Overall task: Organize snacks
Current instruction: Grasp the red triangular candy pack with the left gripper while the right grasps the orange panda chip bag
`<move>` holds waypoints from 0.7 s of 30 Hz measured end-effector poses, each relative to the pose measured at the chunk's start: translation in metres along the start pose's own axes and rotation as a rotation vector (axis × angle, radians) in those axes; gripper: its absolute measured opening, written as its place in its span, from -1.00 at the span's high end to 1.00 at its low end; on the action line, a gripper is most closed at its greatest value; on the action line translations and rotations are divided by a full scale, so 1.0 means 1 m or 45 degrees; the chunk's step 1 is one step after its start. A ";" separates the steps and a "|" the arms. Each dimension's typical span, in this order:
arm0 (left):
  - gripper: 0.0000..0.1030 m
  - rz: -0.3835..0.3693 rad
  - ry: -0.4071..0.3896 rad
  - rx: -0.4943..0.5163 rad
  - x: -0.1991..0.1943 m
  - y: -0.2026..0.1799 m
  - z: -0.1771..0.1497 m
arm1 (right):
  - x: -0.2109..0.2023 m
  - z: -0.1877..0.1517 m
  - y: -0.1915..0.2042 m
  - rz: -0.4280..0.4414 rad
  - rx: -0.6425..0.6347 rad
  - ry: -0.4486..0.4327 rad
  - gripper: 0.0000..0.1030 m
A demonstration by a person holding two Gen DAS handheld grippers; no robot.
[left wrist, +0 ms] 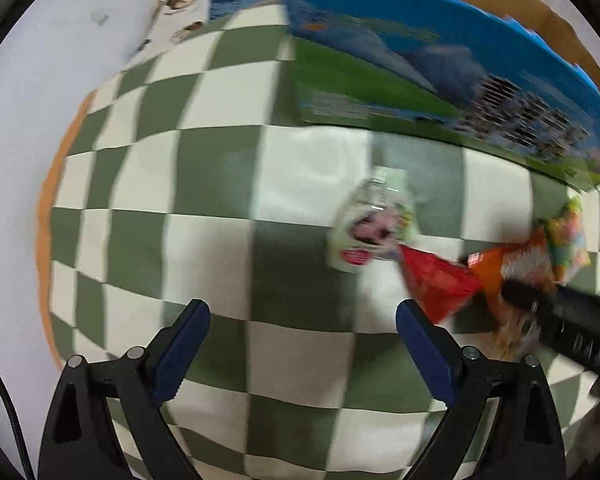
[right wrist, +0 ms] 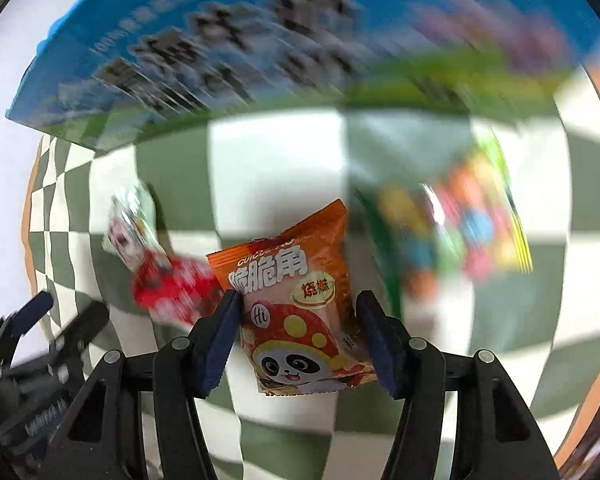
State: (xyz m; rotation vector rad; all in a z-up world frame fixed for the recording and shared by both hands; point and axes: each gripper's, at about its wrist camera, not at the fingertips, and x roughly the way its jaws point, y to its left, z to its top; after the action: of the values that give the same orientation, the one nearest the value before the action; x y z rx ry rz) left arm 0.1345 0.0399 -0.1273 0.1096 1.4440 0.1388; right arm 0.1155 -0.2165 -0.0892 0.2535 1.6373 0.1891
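My right gripper is shut on an orange snack packet with a panda print, both pads pressed on its sides; the packet is sharp while the background is blurred. It also shows in the left wrist view, held by the right gripper. A red packet and a white-green packet lie on the checkered cloth. A colourful candy bag lies to the right. My left gripper is open and empty above the cloth.
A large blue-and-green cardboard box stands at the back of the cloth, and shows in the right wrist view. A white roll-like item lies at the far left. The table's orange edge borders the cloth.
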 end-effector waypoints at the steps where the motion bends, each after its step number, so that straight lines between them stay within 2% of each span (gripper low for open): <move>1: -0.85 -0.028 0.017 0.013 0.003 -0.005 0.001 | -0.001 -0.008 -0.008 0.002 0.025 0.005 -0.20; 6: -0.85 -0.198 0.106 0.054 0.019 -0.033 0.010 | -0.006 -0.033 -0.039 -0.009 0.137 -0.022 -0.20; 9: -0.85 -0.249 0.113 0.060 0.029 -0.044 0.017 | -0.005 -0.041 -0.054 -0.013 0.197 -0.037 -0.20; 10: -0.68 -0.270 0.114 0.052 0.033 -0.047 0.020 | -0.004 -0.043 -0.056 -0.013 0.208 -0.038 -0.20; 11: -0.30 -0.282 0.118 0.043 0.035 -0.050 0.021 | -0.004 -0.045 -0.059 -0.009 0.225 -0.041 -0.20; 13: 0.08 -0.343 0.149 0.011 0.043 -0.050 0.024 | -0.004 -0.047 -0.062 -0.005 0.238 -0.045 -0.20; 15: 0.19 -0.357 0.145 0.007 0.046 -0.051 0.023 | -0.004 -0.049 -0.065 -0.003 0.246 -0.042 -0.20; 17: 0.20 -0.345 0.131 0.039 0.042 -0.054 0.017 | -0.002 -0.050 -0.069 0.005 0.254 -0.027 -0.18; 21: 0.20 -0.367 0.197 0.076 0.042 -0.050 -0.007 | 0.000 -0.057 -0.074 0.018 0.244 0.023 -0.17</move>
State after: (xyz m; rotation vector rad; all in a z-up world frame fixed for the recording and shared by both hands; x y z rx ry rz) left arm 0.1338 -0.0030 -0.1769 -0.0629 1.6022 -0.1347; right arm 0.0554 -0.2859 -0.1046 0.4102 1.6740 0.0450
